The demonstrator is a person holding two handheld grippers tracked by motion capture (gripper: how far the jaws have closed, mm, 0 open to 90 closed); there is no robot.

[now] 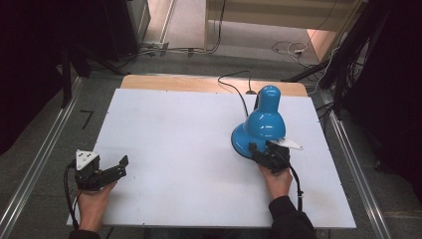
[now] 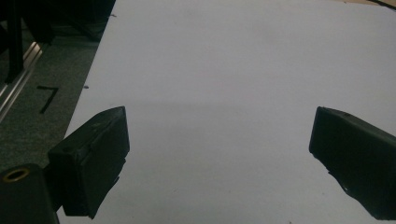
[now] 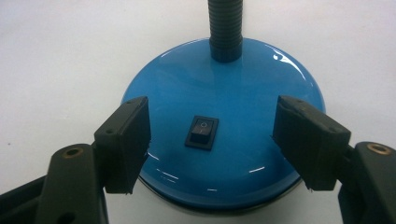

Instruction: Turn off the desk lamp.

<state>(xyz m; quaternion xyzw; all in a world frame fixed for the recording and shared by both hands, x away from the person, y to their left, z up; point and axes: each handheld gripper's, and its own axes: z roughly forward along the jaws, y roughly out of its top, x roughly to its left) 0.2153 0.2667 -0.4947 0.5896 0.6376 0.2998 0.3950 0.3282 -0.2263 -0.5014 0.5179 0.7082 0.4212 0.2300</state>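
My right claw (image 3: 212, 142) hangs over the blue lamp base (image 3: 224, 93), jaws spread apart on either side of the black rocker switch (image 3: 202, 132), pads clear of the enamel and nothing gripped. From the high view, the desk lamp (image 1: 263, 124) stands on the right half of the white worktop (image 1: 174, 129), shade bent toward me, its cord (image 1: 234, 84) running off the far edge. My left claw (image 1: 117, 167) rests near the worktop's near-left corner, released, with only bare board between its jaws in the left gripper view.

I judge the base to be the weighty part, so the lamp should stay put under a light press. The glossy dome looks slick and curves away from the pads; pinching it across the top would likely slip. The ribbed gooseneck (image 3: 225, 28) is the better hold for moving it, though it will flex rather than carry stiffly. The switch is small and stiff-looking, so I'd press it with one jaw tip, not a squeeze. The shade looks thin and best left alone.
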